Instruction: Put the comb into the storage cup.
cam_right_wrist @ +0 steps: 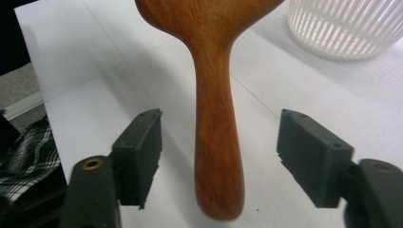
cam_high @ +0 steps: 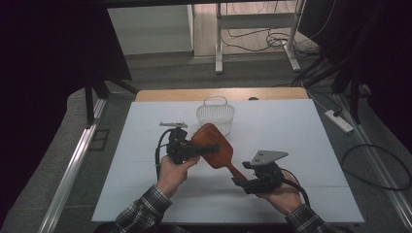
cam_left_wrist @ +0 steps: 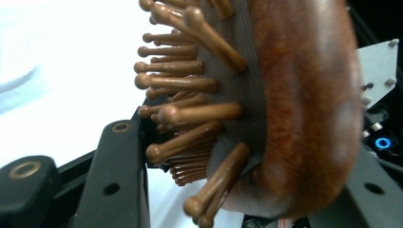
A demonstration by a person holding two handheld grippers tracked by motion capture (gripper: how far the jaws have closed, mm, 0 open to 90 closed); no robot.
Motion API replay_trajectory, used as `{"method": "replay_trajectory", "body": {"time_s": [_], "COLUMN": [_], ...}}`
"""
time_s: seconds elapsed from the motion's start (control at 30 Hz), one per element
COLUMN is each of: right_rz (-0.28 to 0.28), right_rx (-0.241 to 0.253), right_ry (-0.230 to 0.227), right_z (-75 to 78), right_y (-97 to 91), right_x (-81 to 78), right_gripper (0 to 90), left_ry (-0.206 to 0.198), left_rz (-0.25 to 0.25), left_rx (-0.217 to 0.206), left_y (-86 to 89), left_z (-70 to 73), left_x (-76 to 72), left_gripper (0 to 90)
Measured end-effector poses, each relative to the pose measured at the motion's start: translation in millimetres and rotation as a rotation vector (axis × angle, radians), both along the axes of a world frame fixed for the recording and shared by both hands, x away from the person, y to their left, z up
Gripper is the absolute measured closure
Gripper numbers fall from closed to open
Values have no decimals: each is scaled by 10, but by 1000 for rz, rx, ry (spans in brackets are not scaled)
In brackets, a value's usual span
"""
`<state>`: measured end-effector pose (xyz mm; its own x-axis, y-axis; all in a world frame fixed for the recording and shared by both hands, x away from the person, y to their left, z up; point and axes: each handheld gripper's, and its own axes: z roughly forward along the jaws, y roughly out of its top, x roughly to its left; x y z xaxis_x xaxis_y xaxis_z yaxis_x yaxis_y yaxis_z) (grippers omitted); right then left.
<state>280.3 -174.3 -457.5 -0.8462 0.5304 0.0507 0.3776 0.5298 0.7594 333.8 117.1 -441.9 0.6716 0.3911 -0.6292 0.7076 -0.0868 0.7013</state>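
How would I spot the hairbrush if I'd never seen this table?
Find the white table top, then the white slatted basket near its far edge. Just in front, the left gripper clamps a reddish-brown wooden paddle hairbrush by its head, knob-tipped bristles on one face. It is the only wooden, handled thing there.

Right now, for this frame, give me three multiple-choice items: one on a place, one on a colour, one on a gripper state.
1. Where does the white basket stand?
A. on the table's far side, beyond the hairbrush
B. by the person's sleeves
C. on the floor

2. What colour is the hairbrush?
A. white
B. reddish-brown wood
C. blue

3. How is the right gripper set around the brush handle?
A. clamped on it
B. open, pads clear of both sides
C. away from it

Answers: 1 A, the high view shows it behind the brush head. 2 B, wood grain shows. 3 B, gaps show either side; the left gripper holds the head.
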Motion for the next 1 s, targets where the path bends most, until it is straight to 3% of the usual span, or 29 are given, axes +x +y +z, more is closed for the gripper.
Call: {"method": "replay_trajectory", "body": {"time_s": [0.2, 0.47, 0.73, 1.0], "right_rz": [-7, -25, -63, -106], "right_rx": [-3, -19, -18, -62], "right_ry": [31, 24, 53, 64], "right_z": [5, 2, 5, -13], "right_y": [-59, -137, -231, -335], "right_x": [23, 5, 32, 52], "right_gripper": [229, 175, 106, 22], "left_ry": [-36, -79, -106, -113], "left_rz": [12, 33, 47, 71], "left_rx": [48, 108, 142, 142], "left_y": [17, 41, 97, 182], "left_z": [42, 95, 145, 182], "left_x": [-8, -15, -4, 23], "left_gripper": [515, 515, 515, 515]}}
